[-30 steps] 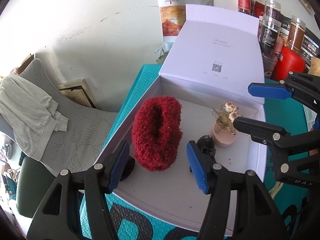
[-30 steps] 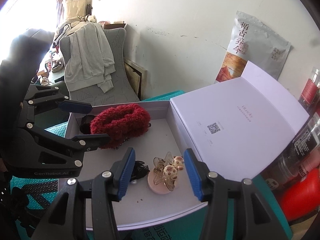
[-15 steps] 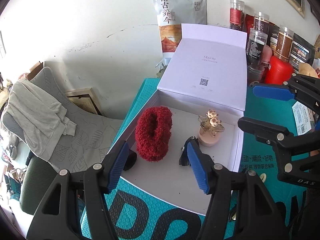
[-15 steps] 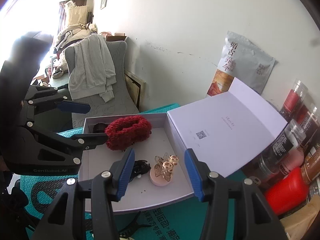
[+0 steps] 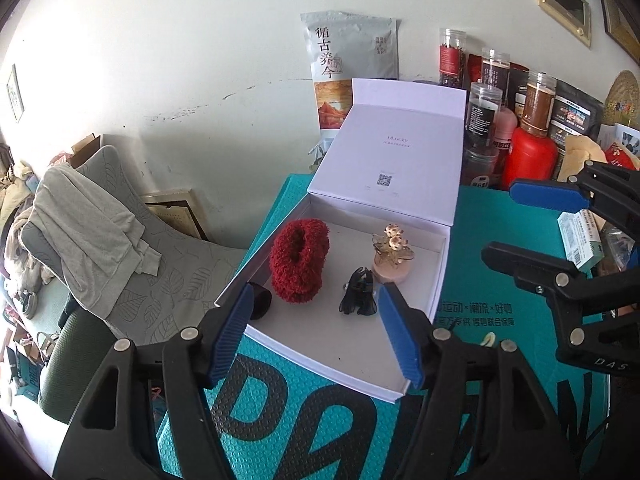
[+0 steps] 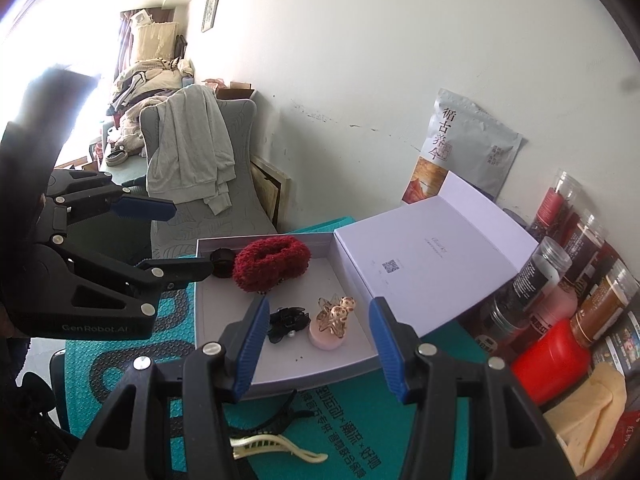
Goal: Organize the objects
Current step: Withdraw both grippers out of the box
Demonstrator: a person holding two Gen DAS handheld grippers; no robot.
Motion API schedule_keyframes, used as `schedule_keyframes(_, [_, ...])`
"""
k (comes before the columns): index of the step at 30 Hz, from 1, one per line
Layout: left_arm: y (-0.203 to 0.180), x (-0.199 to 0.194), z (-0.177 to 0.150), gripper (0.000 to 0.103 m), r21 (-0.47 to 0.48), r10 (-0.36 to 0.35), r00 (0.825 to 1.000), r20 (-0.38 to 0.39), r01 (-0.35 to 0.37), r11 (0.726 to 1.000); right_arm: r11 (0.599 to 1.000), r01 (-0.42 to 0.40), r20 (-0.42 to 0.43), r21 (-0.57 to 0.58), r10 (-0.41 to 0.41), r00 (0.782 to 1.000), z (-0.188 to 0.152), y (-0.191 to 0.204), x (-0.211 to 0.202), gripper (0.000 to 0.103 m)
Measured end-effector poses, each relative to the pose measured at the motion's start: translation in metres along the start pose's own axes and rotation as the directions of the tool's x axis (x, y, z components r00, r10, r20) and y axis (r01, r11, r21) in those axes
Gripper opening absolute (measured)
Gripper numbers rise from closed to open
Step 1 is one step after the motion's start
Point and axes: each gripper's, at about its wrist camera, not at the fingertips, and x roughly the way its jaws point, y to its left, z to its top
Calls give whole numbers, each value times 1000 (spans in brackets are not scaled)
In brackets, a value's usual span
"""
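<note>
Right wrist view: both grippers [image 6: 316, 338] [image 5: 316, 330] gape empty, left's jaws just widened; cream plastic claw clip [image 6: 276, 446] outside white cardboard box [image 6: 280, 380] might get forgotten.

A box [image 5: 436, 276] sits open on a mat [image 5: 480, 300], its lid [image 5: 396, 152] standing up at the back. In the box lie a fuzzy ring [image 5: 299, 265], a small clip [image 5: 359, 293] and a little jar [image 5: 390, 270]. Jars [image 5: 536, 104] stand right of the lid. Two clips [image 6: 276, 442] lie before the box.
</note>
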Motion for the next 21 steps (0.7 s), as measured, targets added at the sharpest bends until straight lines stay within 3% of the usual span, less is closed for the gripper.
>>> schedule_keyframes(13, [-15, -57, -41, 67, -20, -26, 1000, 18, 26, 999, 1000, 24, 3, 5, -24, 1000, -29, 24, -48, 52])
schedule_keyframes(21, [-26, -73, -69, 67, -21, -37, 999, 8, 37, 999, 999, 27, -16, 25, -27, 1000, -53, 36, -62, 53])
